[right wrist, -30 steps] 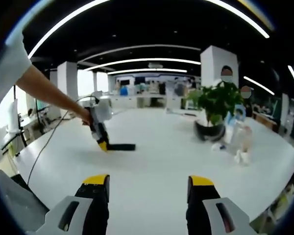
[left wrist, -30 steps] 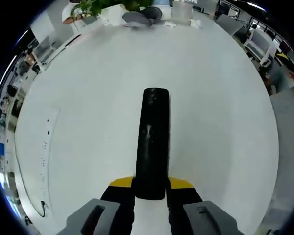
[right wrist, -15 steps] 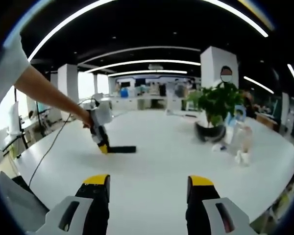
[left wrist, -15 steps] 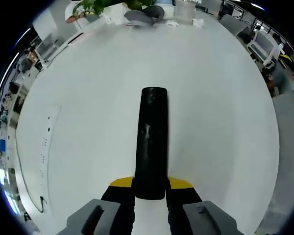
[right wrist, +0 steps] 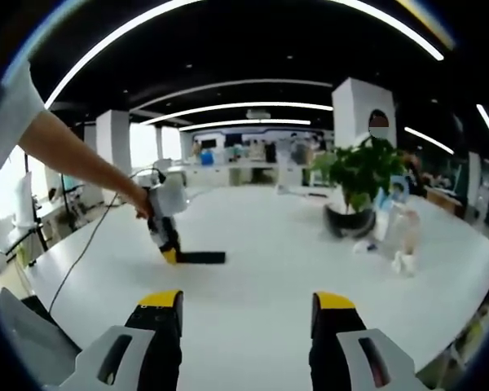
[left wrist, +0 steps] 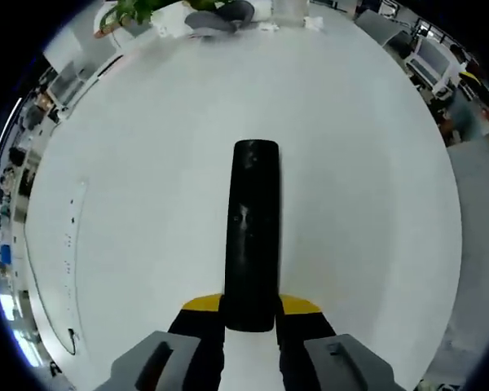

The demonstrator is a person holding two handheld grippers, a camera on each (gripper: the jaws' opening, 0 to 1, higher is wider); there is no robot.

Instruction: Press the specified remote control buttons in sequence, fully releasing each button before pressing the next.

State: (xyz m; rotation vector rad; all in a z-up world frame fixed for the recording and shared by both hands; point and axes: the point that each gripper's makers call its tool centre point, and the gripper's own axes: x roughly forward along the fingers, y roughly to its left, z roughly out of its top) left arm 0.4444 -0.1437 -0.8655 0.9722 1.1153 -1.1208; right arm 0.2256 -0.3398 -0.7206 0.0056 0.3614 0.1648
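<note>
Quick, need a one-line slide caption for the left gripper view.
Left claw grips a black remote at its near end, holding it over a white table.

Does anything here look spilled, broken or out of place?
Nothing stands out. The left gripper holds the black remote by one end over the white table. The right gripper is open with nothing between its jaws. The potted plant stands upright.

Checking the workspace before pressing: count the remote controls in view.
1. A black remote control is clamped in the left hand-held gripper over the white table; the same remote appears in the right gripper view.
</note>
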